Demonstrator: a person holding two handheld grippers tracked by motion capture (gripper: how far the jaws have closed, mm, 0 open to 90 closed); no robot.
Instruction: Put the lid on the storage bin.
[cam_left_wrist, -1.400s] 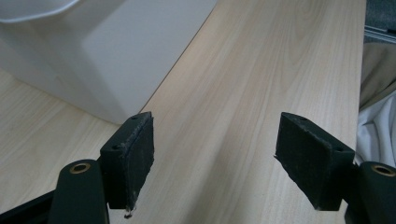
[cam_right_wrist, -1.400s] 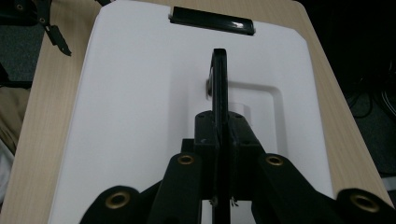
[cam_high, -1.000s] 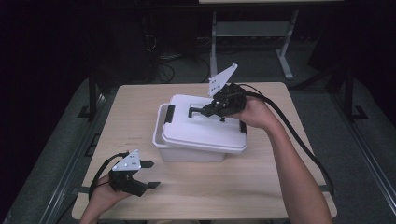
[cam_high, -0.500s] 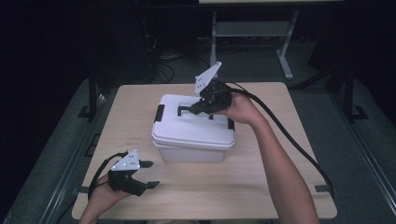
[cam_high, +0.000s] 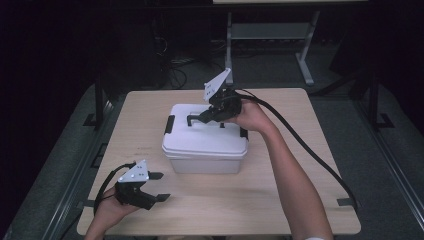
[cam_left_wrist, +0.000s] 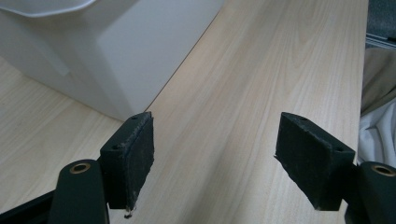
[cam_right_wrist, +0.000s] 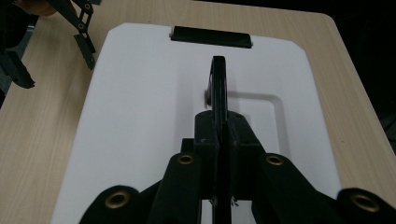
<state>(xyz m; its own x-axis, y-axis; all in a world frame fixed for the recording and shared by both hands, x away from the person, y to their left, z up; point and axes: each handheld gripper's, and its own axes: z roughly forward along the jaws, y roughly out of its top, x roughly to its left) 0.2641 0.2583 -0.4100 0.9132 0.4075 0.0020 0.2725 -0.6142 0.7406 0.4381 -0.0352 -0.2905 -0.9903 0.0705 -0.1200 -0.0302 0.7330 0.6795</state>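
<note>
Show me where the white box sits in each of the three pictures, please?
High view: the box stands mid-table, its black handle pinched by the right gripper.
Left gripper view: one corner of it fills the upper left.
Right gripper view: its lid spreads across the middle, with the raised handle running into the shut jaws.
Shared landmark: the wooden table.

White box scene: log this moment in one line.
right gripper: shut on handle | white box: lid on | left gripper: open, on table
</note>
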